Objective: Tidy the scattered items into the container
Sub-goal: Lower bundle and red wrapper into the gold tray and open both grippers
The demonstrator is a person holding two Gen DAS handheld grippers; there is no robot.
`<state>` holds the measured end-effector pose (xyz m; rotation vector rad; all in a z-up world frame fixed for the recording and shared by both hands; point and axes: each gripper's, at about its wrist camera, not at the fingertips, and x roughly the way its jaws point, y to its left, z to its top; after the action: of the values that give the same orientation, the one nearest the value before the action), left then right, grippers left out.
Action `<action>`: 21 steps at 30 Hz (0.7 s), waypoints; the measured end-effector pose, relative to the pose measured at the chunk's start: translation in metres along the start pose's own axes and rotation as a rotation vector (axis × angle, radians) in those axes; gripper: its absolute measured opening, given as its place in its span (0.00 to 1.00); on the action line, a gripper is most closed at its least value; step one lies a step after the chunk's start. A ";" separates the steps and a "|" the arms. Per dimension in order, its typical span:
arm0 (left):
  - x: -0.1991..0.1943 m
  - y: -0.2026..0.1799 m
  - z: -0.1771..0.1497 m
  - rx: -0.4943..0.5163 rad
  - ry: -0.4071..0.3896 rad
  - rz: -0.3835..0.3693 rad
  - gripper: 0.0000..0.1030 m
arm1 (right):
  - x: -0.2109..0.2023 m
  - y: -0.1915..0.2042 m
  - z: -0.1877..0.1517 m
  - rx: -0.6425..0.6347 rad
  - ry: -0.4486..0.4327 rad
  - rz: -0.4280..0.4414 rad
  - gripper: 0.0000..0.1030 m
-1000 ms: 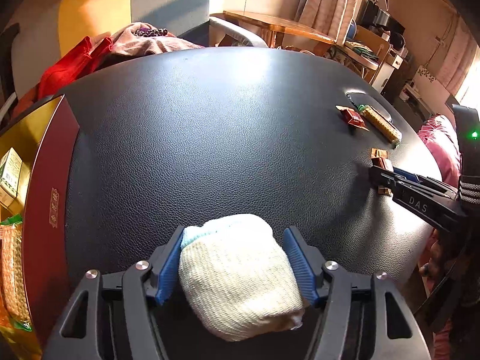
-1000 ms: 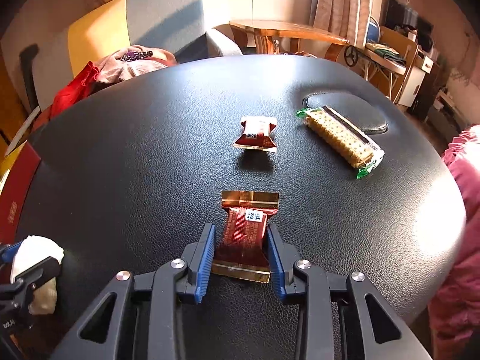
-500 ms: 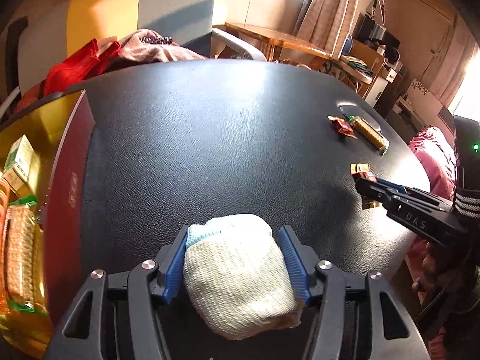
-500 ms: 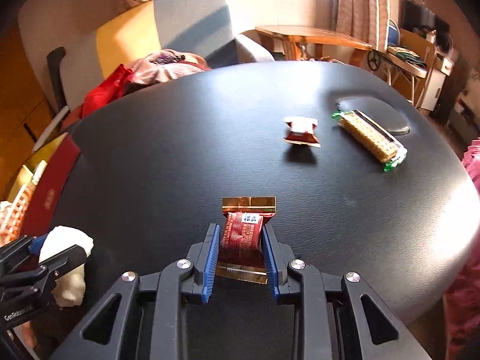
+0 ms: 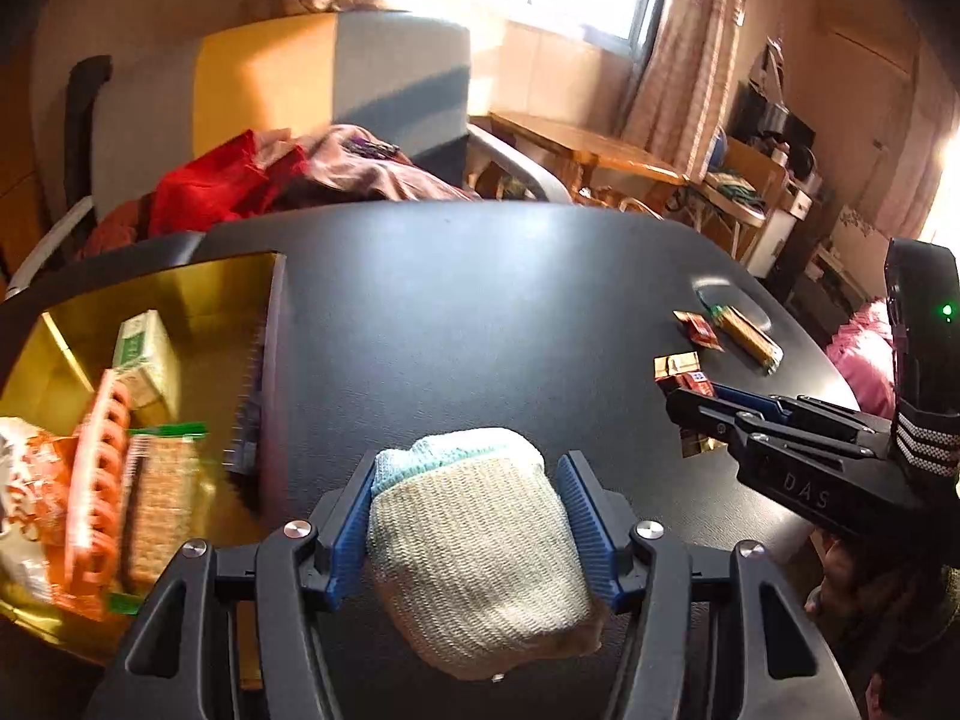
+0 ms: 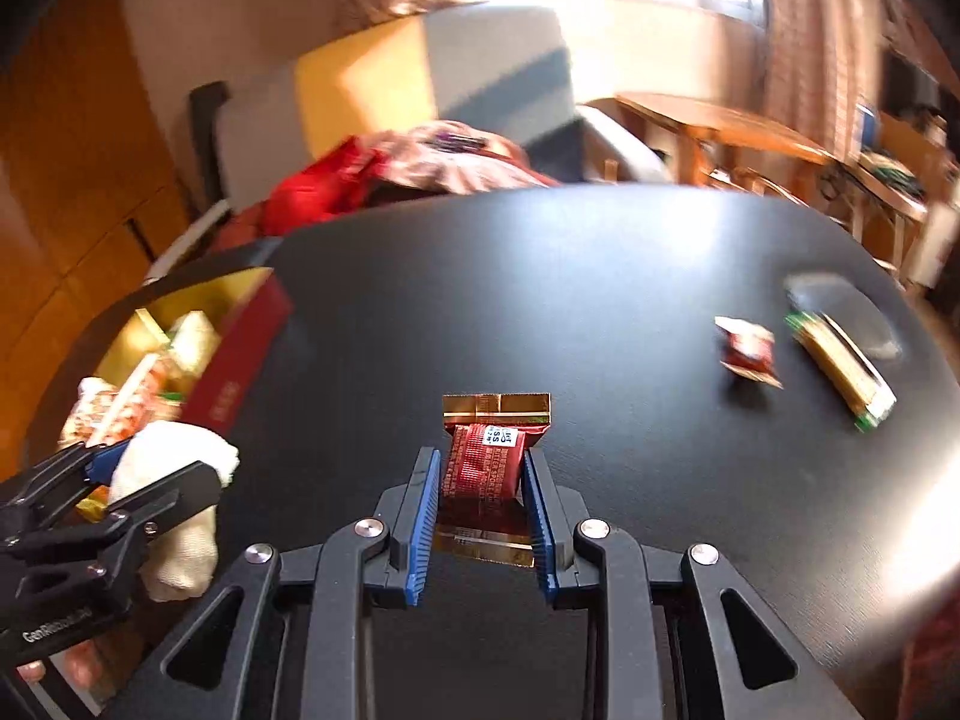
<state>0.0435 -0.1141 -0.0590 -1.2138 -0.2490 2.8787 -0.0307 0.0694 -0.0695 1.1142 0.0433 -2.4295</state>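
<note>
My left gripper (image 5: 468, 474) is shut on a rolled cream sock with a light-blue cuff (image 5: 480, 546), held above the black table next to the red box with a gold lining (image 5: 180, 300). My right gripper (image 6: 480, 468) is shut on a red and gold snack packet (image 6: 489, 468), lifted over the table. It also shows in the left wrist view (image 5: 690, 402). A small red packet (image 6: 747, 351) and a long cracker pack (image 6: 840, 369) lie on the table at the far right.
The box holds a green carton (image 5: 144, 354), an orange comb-like item (image 5: 96, 480), a cracker pack (image 5: 159, 504) and an orange-white bag (image 5: 24, 480). An oval dark pad (image 6: 846, 312) lies by the cracker pack. Clothes (image 5: 270, 180) lie on a chair behind the table.
Both grippers have swung left toward the red box, carrying the sock and the snack packet. The box now fills more of both views.
</note>
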 end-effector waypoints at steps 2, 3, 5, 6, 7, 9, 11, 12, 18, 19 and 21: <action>-0.009 0.016 0.002 -0.032 -0.020 0.031 0.58 | 0.003 0.021 0.009 -0.034 -0.007 0.042 0.27; -0.013 0.026 0.003 -0.052 -0.029 0.051 0.58 | 0.005 0.033 0.014 -0.052 -0.010 0.066 0.27; -0.022 0.047 0.005 -0.094 -0.048 0.091 0.58 | 0.010 0.057 0.024 -0.085 -0.012 0.117 0.27; -0.024 0.057 0.006 -0.112 -0.053 0.108 0.58 | 0.013 0.071 0.029 -0.108 -0.015 0.146 0.27; -0.027 0.066 0.007 -0.132 -0.060 0.128 0.58 | 0.015 0.084 0.033 -0.128 -0.015 0.169 0.27; -0.031 0.088 0.009 -0.167 -0.069 0.167 0.58 | 0.020 0.108 0.039 -0.164 -0.012 0.210 0.27; -0.036 0.107 0.010 -0.195 -0.078 0.206 0.58 | 0.026 0.132 0.045 -0.202 -0.010 0.246 0.27; -0.037 0.117 0.010 -0.207 -0.080 0.225 0.58 | 0.029 0.145 0.047 -0.220 -0.009 0.265 0.27; -0.037 0.162 0.008 -0.264 -0.073 0.310 0.58 | 0.058 0.204 0.052 -0.309 0.043 0.328 0.27; -0.036 0.167 0.008 -0.270 -0.070 0.319 0.58 | 0.063 0.208 0.052 -0.315 0.053 0.328 0.27; -0.032 0.177 0.007 -0.281 -0.062 0.332 0.58 | 0.075 0.216 0.052 -0.326 0.077 0.321 0.27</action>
<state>0.0700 -0.2916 -0.0577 -1.3186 -0.5139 3.2587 -0.0182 -0.1645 -0.0539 0.9810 0.2557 -2.0078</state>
